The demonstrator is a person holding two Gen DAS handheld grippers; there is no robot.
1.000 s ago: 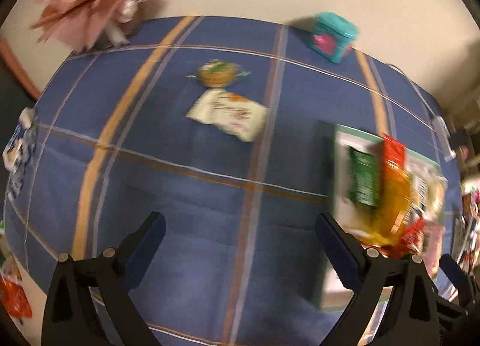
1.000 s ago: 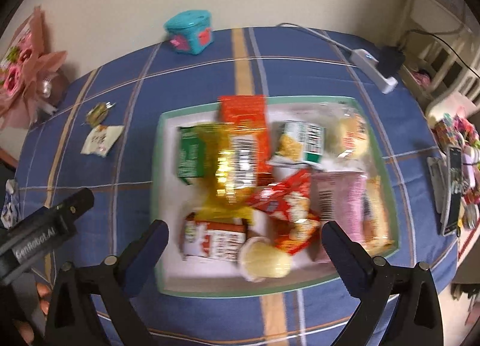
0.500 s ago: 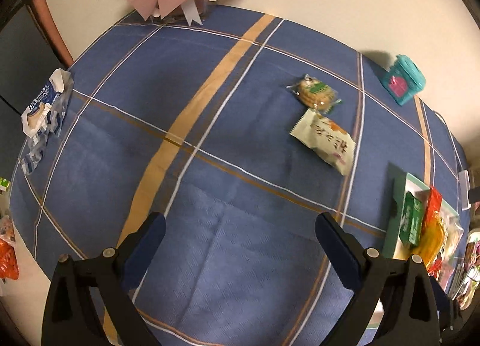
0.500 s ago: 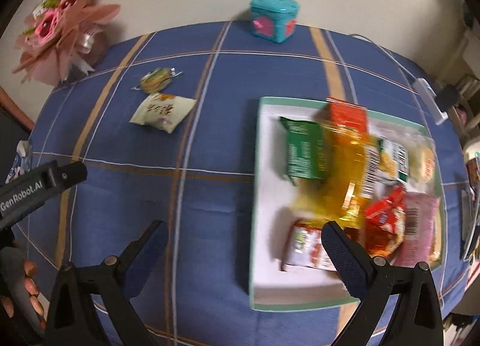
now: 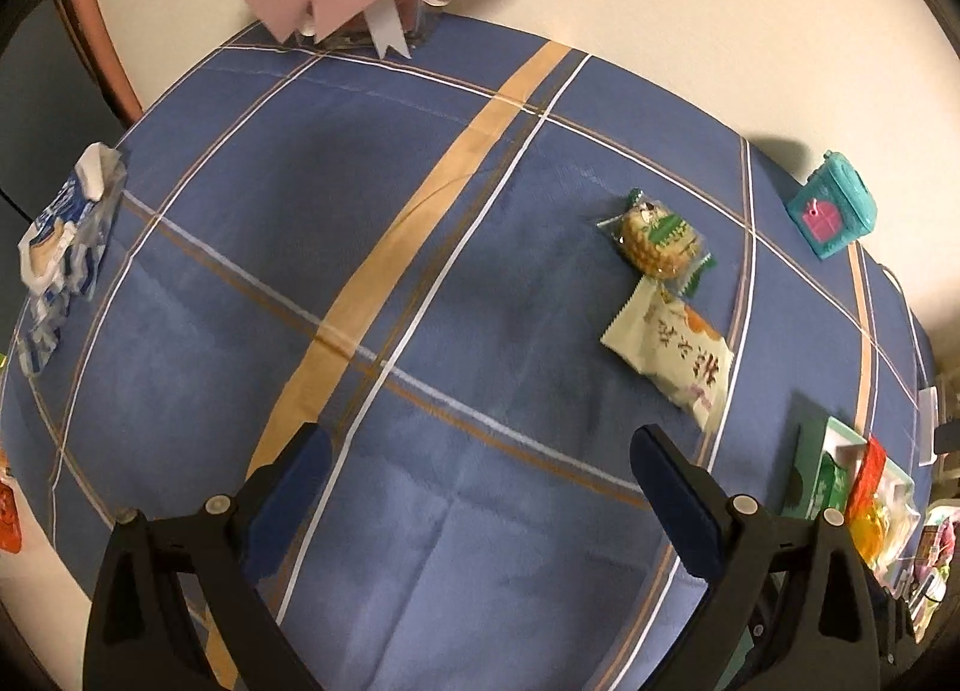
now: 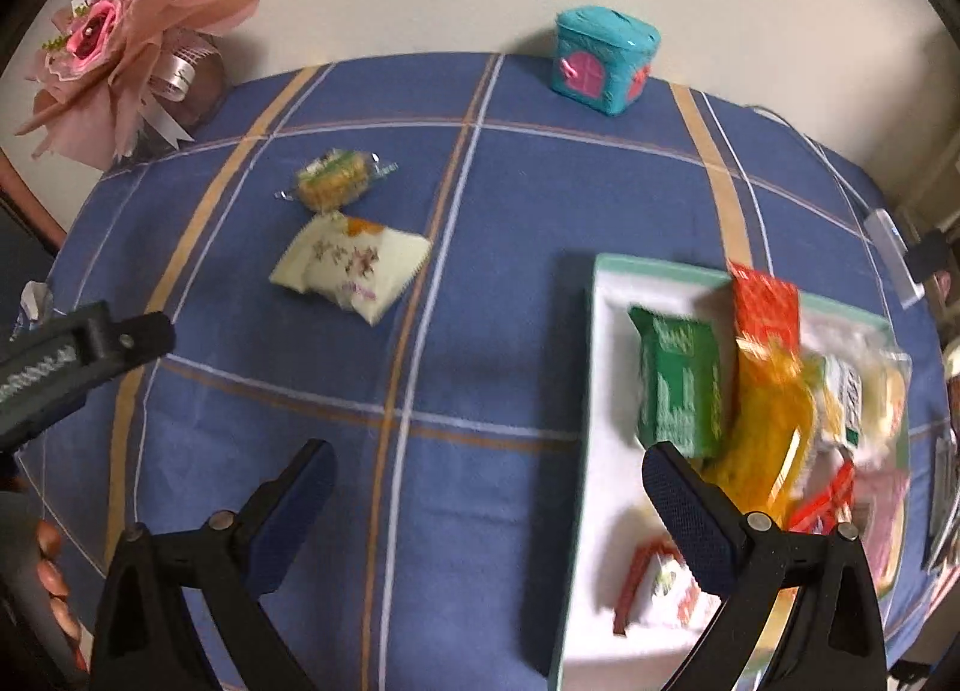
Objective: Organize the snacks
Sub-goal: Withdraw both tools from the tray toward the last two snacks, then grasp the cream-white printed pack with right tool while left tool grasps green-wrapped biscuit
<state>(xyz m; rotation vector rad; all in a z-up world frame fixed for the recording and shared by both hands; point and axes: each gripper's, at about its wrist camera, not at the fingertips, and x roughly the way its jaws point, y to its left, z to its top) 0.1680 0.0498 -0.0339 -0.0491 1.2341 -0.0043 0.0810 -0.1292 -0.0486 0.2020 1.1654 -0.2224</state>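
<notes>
Snacks: two loose pkts on blue plaid tablecloth (image 5: 420,541); round cookie in clear wrap (image 5: 655,240) just beyond cream pouch (image 5: 675,354), the two touching or nearly so; rest piled in green-rimmed tray (image 6: 591,391).
Left gripper (image 5: 480,499): jaws spread wide, nothing between; cream pouch ahead & right of its right finger, apart from it.
Right gripper (image 6: 489,511): released, empty; cream pouch (image 6: 351,265) & cookie (image 6: 333,186) well ahead, to the left; tray under its right finger, green pkt (image 6: 678,391) just past the tip.
Change vs 0.5 s ago: left view closer to both loose pkts, tray pushed toward right edge; right view swung left, so tray (image 5: 840,439) sits further right & loose pkts nearer centre.
Bkgd: pink bouquet (image 6: 114,43), teal house-shaped box (image 6: 603,61) at table's far edge by wall.
</notes>
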